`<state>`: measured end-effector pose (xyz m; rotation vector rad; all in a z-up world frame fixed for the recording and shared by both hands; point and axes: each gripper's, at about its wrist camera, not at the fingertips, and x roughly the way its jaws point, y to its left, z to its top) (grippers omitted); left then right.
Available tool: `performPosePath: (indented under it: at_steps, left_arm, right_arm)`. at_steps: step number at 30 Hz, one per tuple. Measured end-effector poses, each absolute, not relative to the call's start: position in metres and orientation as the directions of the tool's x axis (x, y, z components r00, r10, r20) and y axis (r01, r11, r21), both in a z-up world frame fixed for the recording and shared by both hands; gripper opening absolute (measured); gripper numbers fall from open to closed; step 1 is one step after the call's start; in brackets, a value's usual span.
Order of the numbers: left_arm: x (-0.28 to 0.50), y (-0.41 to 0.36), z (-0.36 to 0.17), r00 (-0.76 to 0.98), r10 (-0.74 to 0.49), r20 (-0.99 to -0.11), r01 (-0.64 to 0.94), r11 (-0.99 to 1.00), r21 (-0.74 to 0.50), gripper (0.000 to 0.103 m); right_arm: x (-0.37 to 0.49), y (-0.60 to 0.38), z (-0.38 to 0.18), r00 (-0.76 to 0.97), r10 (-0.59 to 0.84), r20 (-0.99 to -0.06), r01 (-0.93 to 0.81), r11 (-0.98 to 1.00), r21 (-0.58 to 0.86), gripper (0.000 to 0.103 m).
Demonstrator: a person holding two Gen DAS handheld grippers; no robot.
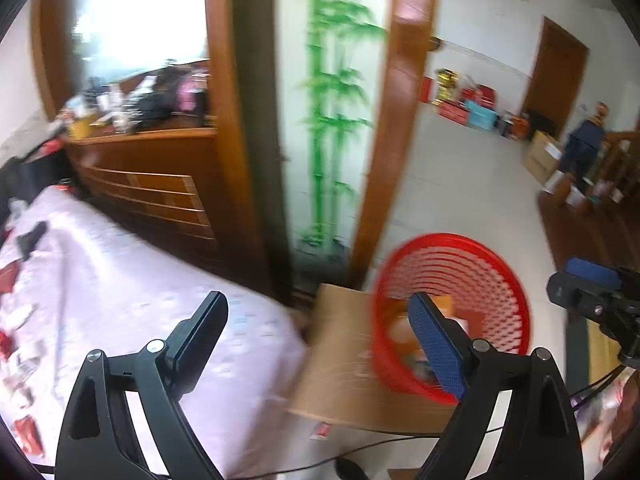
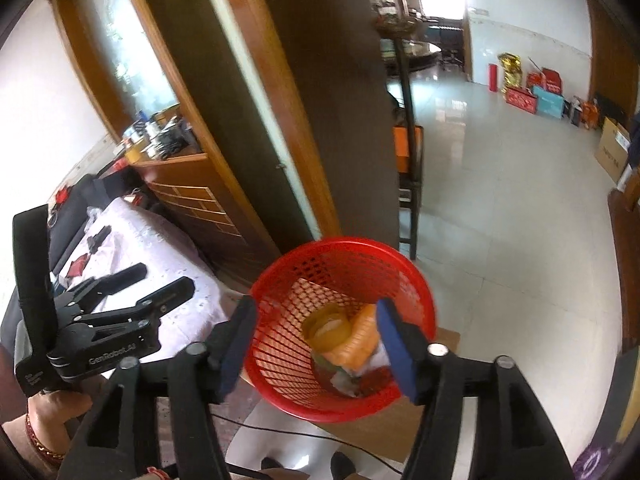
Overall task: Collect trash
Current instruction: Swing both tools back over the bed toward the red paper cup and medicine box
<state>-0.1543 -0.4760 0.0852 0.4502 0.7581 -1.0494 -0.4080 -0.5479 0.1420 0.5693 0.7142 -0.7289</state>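
One red basket [image 2: 344, 272], two claws: left claw [image 1: 320, 324], right claw [image 2: 316, 336].

The tiled floor [image 2: 500, 208] carries a flat sheet of cardboard [image 1: 344, 364]. A red mesh basket [image 2: 344, 272] stands directly on the cardboard, beside the bed. A black cable [image 2: 304, 436] runs across the floor near the cardboard's edge. The bed [image 1: 132, 280] is covered by a pale patterned sheet; small red and white scraps [image 1: 24, 436] and a dark item [image 1: 32, 238] lie on it. Boxes [image 2: 532, 98] sit on the floor along the far wall.
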Motion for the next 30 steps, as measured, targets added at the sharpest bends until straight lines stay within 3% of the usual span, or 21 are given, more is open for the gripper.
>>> performPosePath:
  at_steps: [8, 15, 30]
  left_arm:
    - [-0.101, -0.405, 0.095, 0.426, -0.534, -0.73, 0.791, 0.612, 0.015, 0.092]
    - [-0.06, -0.336, 0.094, 0.509, -0.441, -0.74, 0.676, 0.736, 0.026, 0.093]
    - [-0.003, -0.202, 0.088, 0.595, -0.273, -0.756, 0.438, 0.899, 0.02, 0.094]
  right_arm:
    - [-0.34, -0.524, 0.142, 0.604, -0.309, -0.735, 0.649, 0.726, 0.228, 0.093]
    - [-0.272, -0.494, 0.135, 0.64, -0.209, -0.739, 0.532, 0.815, 0.231, 0.101]
    - [-0.158, -0.409, 0.123, 0.661, -0.034, -0.75, 0.303, 0.926, 0.225, 0.102]
